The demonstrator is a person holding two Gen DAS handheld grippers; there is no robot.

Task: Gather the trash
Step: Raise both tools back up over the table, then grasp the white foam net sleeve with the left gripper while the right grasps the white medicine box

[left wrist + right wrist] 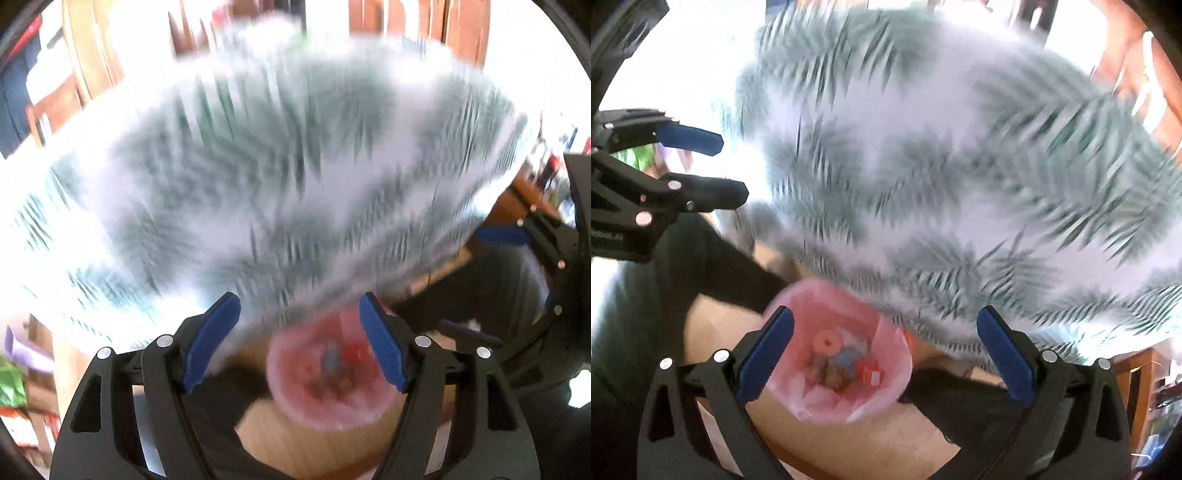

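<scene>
Pink-lined bin point(838, 354) sat low on the floor beside the leaf-print tablecloth point(960, 166), scraps inside | right gripper point(884, 354) above it, jaws wide, holding nothing | left gripper point(299, 341) likewise spread, empty | lettering on the left gripper's body unreadable | motion blur smeared everything

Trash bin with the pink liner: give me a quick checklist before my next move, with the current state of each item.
1. Bin in view of both wrist cameras: ok.
2. Liner open at the top, trash visible inside: ok.
3. Left gripper empty, jaws apart: ok.
4. Right gripper empty, jaws apart: ok.
5. Sharp picture for aiming: not ok, both views are motion-blurred.
6. More trash left on the leaf-print cloth: cannot tell, too blurred.
</scene>
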